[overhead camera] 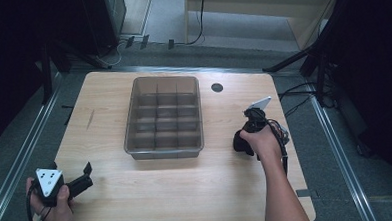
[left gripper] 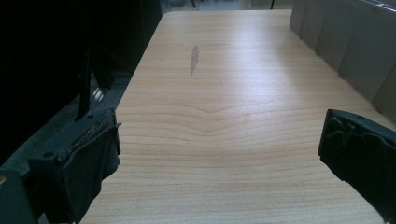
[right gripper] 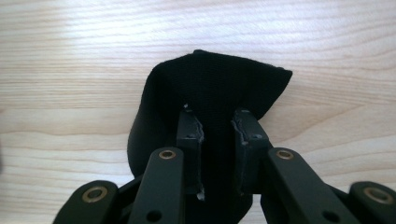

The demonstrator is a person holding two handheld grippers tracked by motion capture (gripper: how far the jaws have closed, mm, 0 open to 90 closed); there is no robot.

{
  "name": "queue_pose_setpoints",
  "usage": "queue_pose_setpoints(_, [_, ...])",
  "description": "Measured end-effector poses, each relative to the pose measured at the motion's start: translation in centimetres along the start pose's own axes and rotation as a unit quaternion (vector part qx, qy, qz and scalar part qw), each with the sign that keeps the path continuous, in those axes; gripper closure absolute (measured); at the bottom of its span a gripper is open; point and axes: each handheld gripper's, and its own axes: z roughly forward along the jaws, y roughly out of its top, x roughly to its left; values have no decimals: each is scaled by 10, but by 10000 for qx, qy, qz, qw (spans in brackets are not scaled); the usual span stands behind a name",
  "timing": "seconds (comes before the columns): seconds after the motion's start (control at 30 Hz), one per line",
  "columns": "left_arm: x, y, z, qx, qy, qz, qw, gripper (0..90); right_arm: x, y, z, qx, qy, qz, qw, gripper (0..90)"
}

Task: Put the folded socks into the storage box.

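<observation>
Wooden table (overhead camera: 152,187), upright black cloth (right gripper: 210,93) between right tongs (right gripper: 217,140)

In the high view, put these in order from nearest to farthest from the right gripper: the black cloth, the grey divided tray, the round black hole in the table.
1. black cloth, at its fingers.
2. round black hole, up-left.
3. grey divided tray, left, hardly farther; too close to call.

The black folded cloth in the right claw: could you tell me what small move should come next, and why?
Probably lift the right claw a little, then carry it toward the grey divided plastic tray. Its jaws are closed on the black folded cloth, which looks to rest on the light wooden table, and the tray's compartments look empty. The left claw is open and idle near the table's corner.
</observation>
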Motion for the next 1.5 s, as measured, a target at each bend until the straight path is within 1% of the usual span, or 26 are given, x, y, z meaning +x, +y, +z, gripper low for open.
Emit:
queue_pose_setpoints(0.03, [0, 0, 0, 0, 0, 0, 10000, 0, 0, 0, 0, 0, 0, 0, 10000, 752])
queue_pose_setpoints(0.1, [0, 0, 0, 0, -1, -11, 10000, 0, 4, 2, -6, -42, 51, -23, 10000, 752])
queue_pose_setpoints(0.2, [0, 0, 0, -2, -15, 11, 10000, 0, 8, 4, -11, -70, 53, -65, 9999, 752])
queue_pose_setpoints(0.23, [0, 0, 0, 2, -13, 10, 10000, 0, 11, 5, -16, -96, 62, -81, 9999, 752])
queue_pose_setpoints(0.43, [-1, 0, 0, -25, 8, -7, 10000, 0, 22, 11, -32, -199, 104, -128, 9997, 752])
queue_pose_setpoints(0.47, [-1, 0, 1, -17, 29, 9, 10000, 0, 22, 11, -32, -199, 104, -128, 9997, 752])
queue_pose_setpoints(0.57, [-5, 1, 2, -55, 82, 118, 9999, 0, 33, 16, -44, -245, 113, -184, 9995, 752])
queue_pose_setpoints(0.63, [-6, 1, 2, -49, 87, 154, 9998, 0, 36, 18, -47, -254, 126, -192, 9994, 752])
queue_pose_setpoints(0.67, [-7, 1, 3, -62, 82, 179, 9998, 0, 42, 20, -54, -289, 139, -237, 9992, 752])
queue_pose_setpoints(0.77, [-7, 1, 3, -58, 73, 145, 9999, 0, 49, 23, -61, -334, 188, -255, 9989, 751])
queue_pose_setpoints(0.8, [-6, 1, 3, -58, 59, 120, 9999, 0, 49, 23, -61, -334, 188, -255, 9989, 751])
queue_pose_setpoints(0.83, [-5, 1, 3, -51, 65, 103, 9999, 0, 54, 24, -64, -353, 171, -318, 9987, 752])
queue_pose_setpoints(0.87, [-5, 1, 3, -55, 61, 91, 9999, 0, 58, 25, -65, -343, 175, -321, 9987, 752])
queue_pose_setpoints(0.9, [-5, 1, 3, -60, 63, 88, 9999, 0, 58, 25, -65, -343, 175, -321, 9987, 752])
queue_pose_setpoints(1.0, [-5, 1, 3, -53, 67, 90, 9999, 0, 72, 29, -73, -395, 245, -395, 9981, 752])
queue_pose_setpoints(1.03, [-5, 1, 3, -48, 70, 83, 9999, 0, 72, 29, -73, -395, 245, -395, 9981, 752])
queue_pose_setpoints(1.07, [-5, 1, 3, -43, 72, 77, 9999, 0, 80, 30, -76, -422, 256, -461, 9977, 752])
queue_pose_setpoints(1.1, [-5, 1, 3, -46, 72, 72, 9999, 0, 80, 30, -76, -422, 256, -461, 9977, 752])
queue_pose_setpoints(1.23, [-5, 1, 3, -57, 79, 52, 9999, 0, 96, 35, -82, -457, 280, -578, 9969, 752])
queue_pose_setpoints(1.27, [-5, 1, 3, -59, 80, 51, 9999, 0, 104, 37, -84, -495, 315, -625, 9963, 752])
queue_pose_setpoints(1.3, [-5, 1, 3, -53, 78, 55, 9999, 0, 104, 37, -84, -495, 315, -625, 9963, 752])
queue_pose_setpoints(1.37, [-4, 1, 3, -53, 73, 57, 9999, 0, 113, 39, -87, -520, 342, -678, 9958, 752])
queue_pose_setpoints(1.4, [-4, 1, 3, -58, 73, 48, 9999, 0, 121, 40, -89, -532, 380, -724, 9952, 752])
queue_pose_setpoints(1.43, [-4, 1, 3, -59, 68, 45, 9999, 0, 126, 40, -89, -527, 399, -729, 9951, 752])
queue_pose_setpoints(1.47, [-4, 1, 3, -58, 65, 43, 10000, 0, 129, 41, -89, -546, 416, -773, 9946, 751])
queue_pose_setpoints(1.5, [-4, 1, 3, -61, 62, 39, 10000, 0, 129, 41, -89, -546, 416, -773, 9946, 751])
